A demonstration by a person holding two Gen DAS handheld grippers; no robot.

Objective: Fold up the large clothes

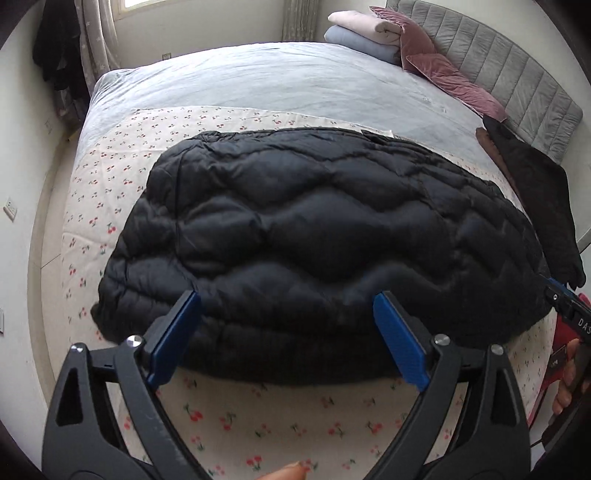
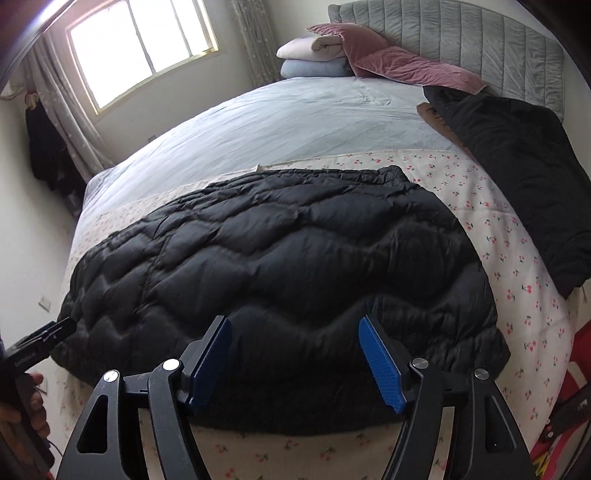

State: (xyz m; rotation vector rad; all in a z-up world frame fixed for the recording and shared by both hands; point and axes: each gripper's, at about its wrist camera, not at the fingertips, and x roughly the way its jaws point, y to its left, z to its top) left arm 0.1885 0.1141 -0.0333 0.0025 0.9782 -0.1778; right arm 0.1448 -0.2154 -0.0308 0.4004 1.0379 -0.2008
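Observation:
A black quilted puffer coat [image 1: 314,236] lies folded into a wide flat bundle on the cherry-print sheet [image 1: 258,424] of the bed; it also shows in the right wrist view [image 2: 280,258]. My left gripper [image 1: 288,325] is open, its blue pads just above the coat's near edge, holding nothing. My right gripper [image 2: 295,350] is open too, over the coat's near right part, empty. The right gripper shows at the right edge of the left wrist view [image 1: 569,306]; the left one shows at the left edge of the right wrist view [image 2: 40,339].
A dark garment [image 2: 517,177] lies on the bed's right side over a brown one [image 2: 432,114]. Folded blankets [image 2: 314,59] and pink cushions [image 2: 406,66] sit by the grey headboard [image 2: 461,33]. A window [image 2: 140,44] is at the far left; red items [image 2: 580,350] stand right of the bed.

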